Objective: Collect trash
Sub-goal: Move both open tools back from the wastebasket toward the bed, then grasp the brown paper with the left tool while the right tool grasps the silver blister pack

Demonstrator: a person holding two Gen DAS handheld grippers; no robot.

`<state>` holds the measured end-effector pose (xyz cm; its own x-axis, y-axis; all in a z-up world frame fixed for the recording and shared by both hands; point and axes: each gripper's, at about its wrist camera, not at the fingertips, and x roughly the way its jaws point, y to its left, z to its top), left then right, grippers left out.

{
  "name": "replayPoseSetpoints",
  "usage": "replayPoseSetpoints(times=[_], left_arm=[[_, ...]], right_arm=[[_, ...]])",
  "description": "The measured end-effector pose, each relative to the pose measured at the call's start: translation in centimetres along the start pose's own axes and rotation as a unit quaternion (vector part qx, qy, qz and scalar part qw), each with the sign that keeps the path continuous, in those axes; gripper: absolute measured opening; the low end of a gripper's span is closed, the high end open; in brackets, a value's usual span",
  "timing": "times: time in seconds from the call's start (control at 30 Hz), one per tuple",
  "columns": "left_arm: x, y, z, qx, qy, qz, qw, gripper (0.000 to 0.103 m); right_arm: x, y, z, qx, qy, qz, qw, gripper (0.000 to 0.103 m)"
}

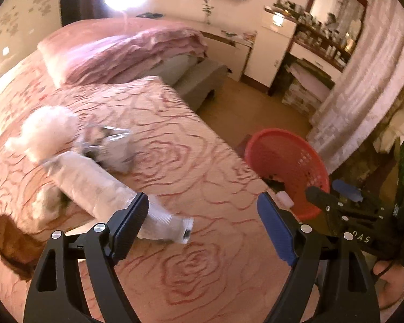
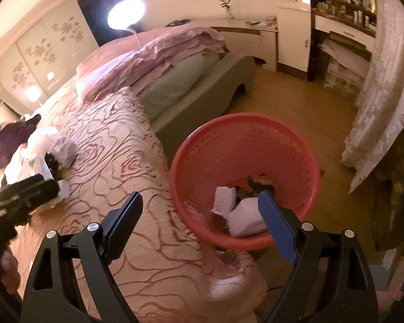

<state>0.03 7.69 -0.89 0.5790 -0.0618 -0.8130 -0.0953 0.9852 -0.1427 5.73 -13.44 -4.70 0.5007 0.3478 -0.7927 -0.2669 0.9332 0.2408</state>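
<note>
White paper scraps (image 2: 237, 210) were seen inside the red basket (image 2: 304, 145) beside the bed (image 2: 126, 177), over which the right gripper (image 2: 202, 215) was held wide open, while the left gripper (image 1: 202, 220), likewise open and empty, was held near the crumpled plastic bottle (image 1: 99, 185) on the left of the bedspread.

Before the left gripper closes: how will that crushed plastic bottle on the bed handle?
The crushed plastic bottle looks empty and dented, so probably light and likely to buckle further under the pads. Its ribbed, glossy wall may slip. Lying on its side on the soft bedspread, it seems unlikely to roll far. The left gripper is open.
</note>
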Motion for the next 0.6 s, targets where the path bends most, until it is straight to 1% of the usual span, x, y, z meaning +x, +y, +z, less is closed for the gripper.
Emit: replayPoseSetpoints(times=[0.23, 0.33, 0.47, 0.6], left_arm=[[-3.9, 4.9, -0.8, -0.056, -0.03, 0.023, 0.9977, 0.08], [-6.0, 6.4, -1.0, -0.068, -0.051, 0.035, 0.9957, 0.08], [-8.5, 8.9, -1.7, -0.085, -0.076, 0.077, 0.9905, 0.08], [-9.2, 11.8, -2.8, -0.109, -0.078, 0.111, 0.9847, 0.08]], right_arm=[[0.2, 1.6, -0.5, -0.015, 0.008, 0.013, 1.0, 0.085], [0.3, 2.1, -0.7, -0.021, 0.011, 0.019, 1.0, 0.085], [0.4, 3.4, -1.2, -0.039, 0.018, 0.036, 0.998, 0.085], [0.6, 5.3, -2.2, -0.065, 0.03, 0.056, 0.996, 0.085]])
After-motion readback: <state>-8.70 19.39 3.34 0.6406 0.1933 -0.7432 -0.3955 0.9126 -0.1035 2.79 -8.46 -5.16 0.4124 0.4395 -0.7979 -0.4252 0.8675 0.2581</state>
